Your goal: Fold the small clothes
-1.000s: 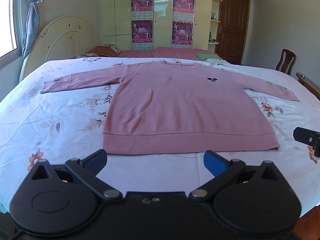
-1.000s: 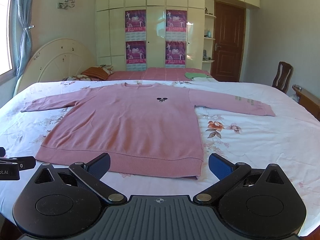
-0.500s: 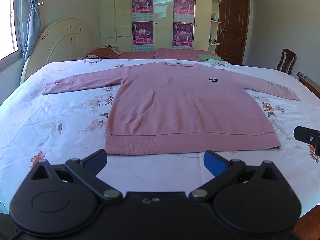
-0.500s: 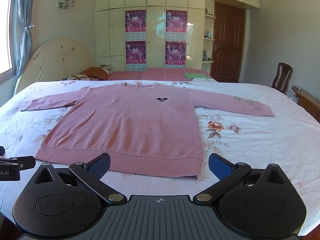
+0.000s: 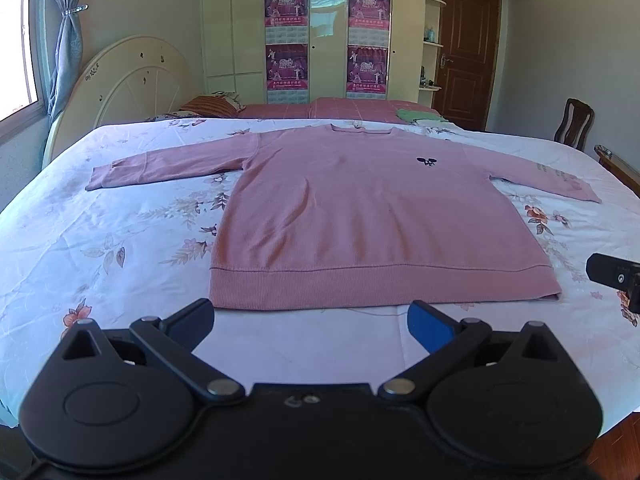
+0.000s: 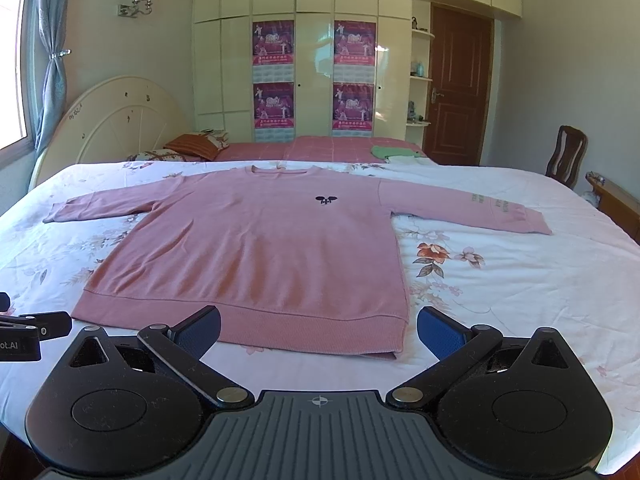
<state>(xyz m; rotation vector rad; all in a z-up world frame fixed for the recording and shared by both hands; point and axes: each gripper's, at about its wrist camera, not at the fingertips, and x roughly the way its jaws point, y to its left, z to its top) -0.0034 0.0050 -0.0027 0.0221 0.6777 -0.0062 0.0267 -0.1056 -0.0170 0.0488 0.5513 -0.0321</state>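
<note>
A pink long-sleeved sweater point(image 5: 360, 216) lies flat on the floral bedsheet point(image 5: 120, 248), sleeves spread to both sides, hem toward me, a small black logo on the chest. It also shows in the right wrist view point(image 6: 260, 248). My left gripper point(image 5: 310, 322) is open and empty, just short of the hem. My right gripper point(image 6: 318, 330) is open and empty, hovering at the hem's right part. The right gripper's tip shows in the left wrist view point(image 5: 612, 274), and the left gripper's tip shows in the right wrist view point(image 6: 36, 328).
A cream headboard point(image 5: 132, 88) stands at the left. Pillows point(image 5: 212, 106) and a green cloth point(image 5: 420, 115) lie at the bed's far side. A wooden chair point(image 5: 576, 122) and bed frame edge point(image 6: 616, 204) are at the right. A wardrobe and door are behind.
The left wrist view has shifted slightly, so the sweater sits a little further right and lower in it. The right gripper has hardly moved. Both stay open.
</note>
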